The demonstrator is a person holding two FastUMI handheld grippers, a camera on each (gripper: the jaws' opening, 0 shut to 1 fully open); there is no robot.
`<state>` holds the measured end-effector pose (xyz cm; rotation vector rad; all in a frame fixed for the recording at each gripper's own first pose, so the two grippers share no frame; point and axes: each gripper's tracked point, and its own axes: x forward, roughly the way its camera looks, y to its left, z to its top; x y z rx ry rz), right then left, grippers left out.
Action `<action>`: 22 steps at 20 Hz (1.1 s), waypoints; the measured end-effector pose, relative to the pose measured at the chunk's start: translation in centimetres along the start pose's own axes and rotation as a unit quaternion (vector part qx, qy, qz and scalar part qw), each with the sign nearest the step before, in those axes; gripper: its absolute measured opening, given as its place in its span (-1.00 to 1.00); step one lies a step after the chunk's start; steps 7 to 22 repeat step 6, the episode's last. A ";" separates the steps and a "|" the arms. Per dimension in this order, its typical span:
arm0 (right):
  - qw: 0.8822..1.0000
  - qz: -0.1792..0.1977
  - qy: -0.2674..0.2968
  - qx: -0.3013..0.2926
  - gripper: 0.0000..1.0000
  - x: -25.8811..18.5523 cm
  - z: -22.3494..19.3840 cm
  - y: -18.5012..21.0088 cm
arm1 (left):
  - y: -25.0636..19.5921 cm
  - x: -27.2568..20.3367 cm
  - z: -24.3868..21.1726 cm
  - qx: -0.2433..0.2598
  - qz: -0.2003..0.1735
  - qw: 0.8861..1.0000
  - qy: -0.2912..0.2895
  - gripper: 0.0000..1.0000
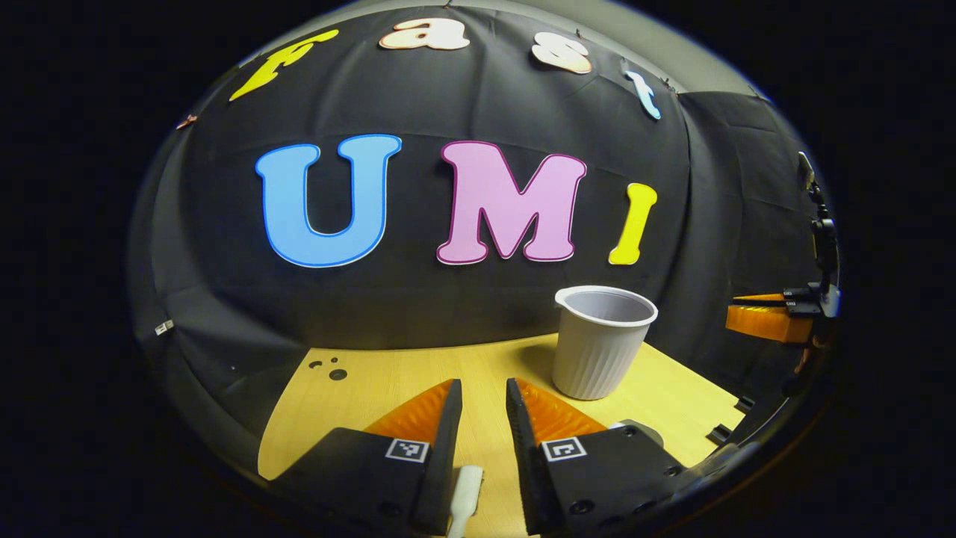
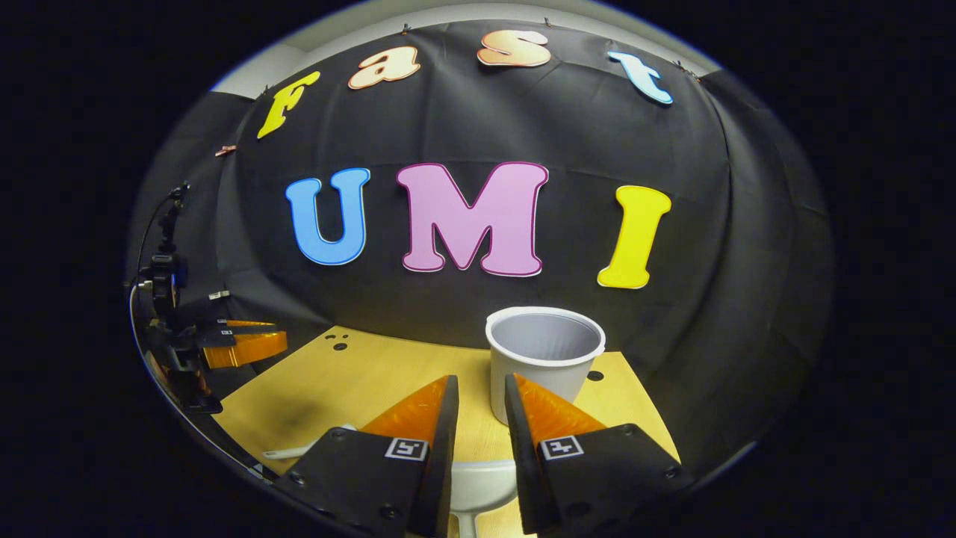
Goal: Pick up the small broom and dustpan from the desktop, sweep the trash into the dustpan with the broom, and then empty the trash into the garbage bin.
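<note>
My left gripper (image 1: 484,385) hovers over the yellow desktop (image 1: 388,381), its fingers a narrow gap apart. A white handle (image 1: 463,493) lies under that gap, close to the left finger and apart from the other. The ribbed white garbage bin (image 1: 601,344) stands upright just ahead to the right. My right gripper (image 2: 480,379) is also slightly open, with a white scoop-shaped piece (image 2: 482,486) showing below its gap and the bin (image 2: 545,359) right behind its tips. Another white handle (image 2: 299,450) lies on the desk at lower left.
The right gripper (image 1: 777,317) hangs in the air past the desk's right edge. The left gripper (image 2: 239,344) is above the desk's left edge. Small round holes (image 1: 336,371) mark the far left of the desktop. Black cloth closes off the back and sides.
</note>
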<state>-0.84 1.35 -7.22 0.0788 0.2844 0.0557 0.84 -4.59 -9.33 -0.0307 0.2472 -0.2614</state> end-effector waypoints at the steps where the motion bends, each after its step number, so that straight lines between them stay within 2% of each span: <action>1: 1.000 0.001 0.003 0.005 -0.21 0.1 0.1 0.1 | 0.3 -0.1 -0.1 -0.001 0.000 1.000 0.003 -0.19; 6: 1.000 0.003 -0.001 0.006 -0.21 0.1 0.7 1.2 | 1.2 -0.5 -0.5 0.002 0.001 1.000 0.009 -0.19; 22: 1.000 0.003 -0.001 0.006 -0.21 0.1 0.7 1.2 | 1.2 -0.5 -0.5 0.002 0.001 1.000 0.009 -0.19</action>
